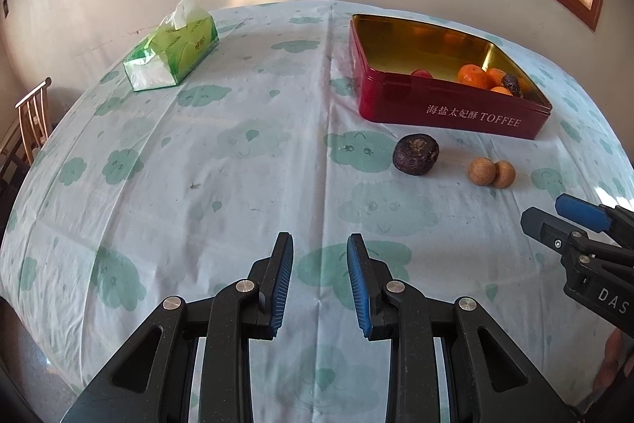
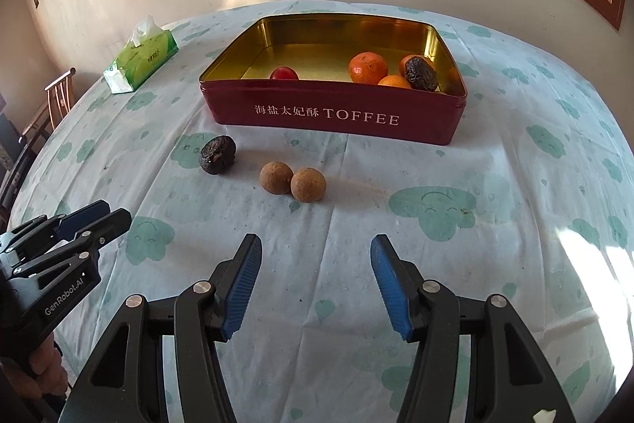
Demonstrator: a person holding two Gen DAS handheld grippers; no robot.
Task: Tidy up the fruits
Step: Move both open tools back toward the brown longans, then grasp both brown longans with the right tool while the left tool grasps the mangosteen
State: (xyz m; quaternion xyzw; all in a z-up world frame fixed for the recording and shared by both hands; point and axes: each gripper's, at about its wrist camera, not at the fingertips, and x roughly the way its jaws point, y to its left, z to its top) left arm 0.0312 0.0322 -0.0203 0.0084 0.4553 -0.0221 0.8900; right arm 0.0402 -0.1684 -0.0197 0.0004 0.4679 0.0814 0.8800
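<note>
Both tongs hover over the surface [image 2: 515, 165], holding nothing: left tongs [image 1: 320, 280] nearly together, right tongs [image 2: 316, 284] apart. Ahead of the right tongs lie two tan fruits [image 2: 293, 181], touching each other, with a dark fruit [image 2: 217, 154] just left of them. Behind stands a red tin [image 2: 337, 113] holding oranges [image 2: 368, 67], a red fruit [image 2: 284, 73] and another dark one. Far left sits a tissue pack [image 2: 140, 56].

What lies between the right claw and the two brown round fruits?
Only bare tablecloth lies between the right claw and the two brown round fruits, seen in the right wrist view.
</note>
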